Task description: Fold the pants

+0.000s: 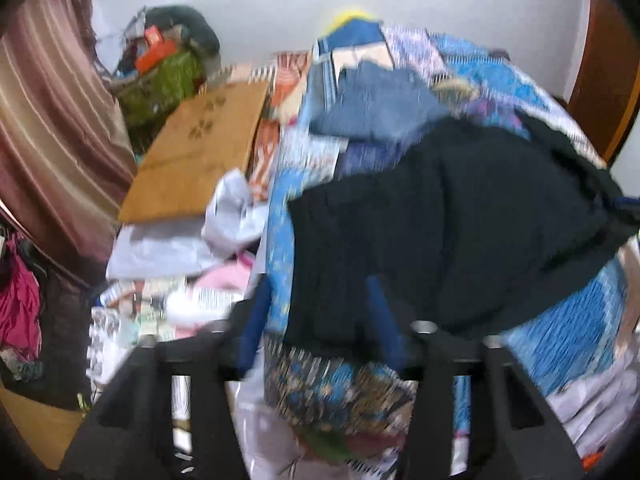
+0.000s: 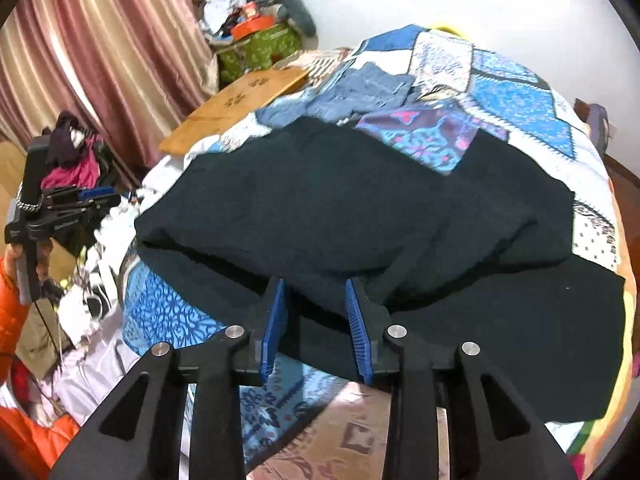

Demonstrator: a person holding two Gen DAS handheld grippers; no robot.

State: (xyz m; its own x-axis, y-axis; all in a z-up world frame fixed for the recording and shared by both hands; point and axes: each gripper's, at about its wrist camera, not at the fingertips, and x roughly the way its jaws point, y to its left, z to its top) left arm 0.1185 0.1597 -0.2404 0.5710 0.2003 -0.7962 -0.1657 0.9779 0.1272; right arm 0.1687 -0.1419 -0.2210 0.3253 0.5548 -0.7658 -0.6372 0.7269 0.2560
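Observation:
Dark navy pants [image 2: 340, 208] lie spread across a blue patchwork quilt [image 2: 516, 96] on a bed. In the right wrist view my right gripper [image 2: 316, 292] is open, its blue fingertips at the near edge of the pants, with no cloth clamped between them. The left gripper [image 2: 96, 194] shows at the far left, off the bed edge. In the blurred left wrist view my left gripper [image 1: 320, 288] is open, its blue pads in front of the pants [image 1: 460, 220] near their left edge.
Folded blue jeans [image 2: 360, 92] lie behind the pants. A wooden board [image 2: 240, 108] sits at the bed's left side. Striped curtains [image 2: 100, 48], a green bag [image 2: 260, 52] with clutter and clothes piles fill the left.

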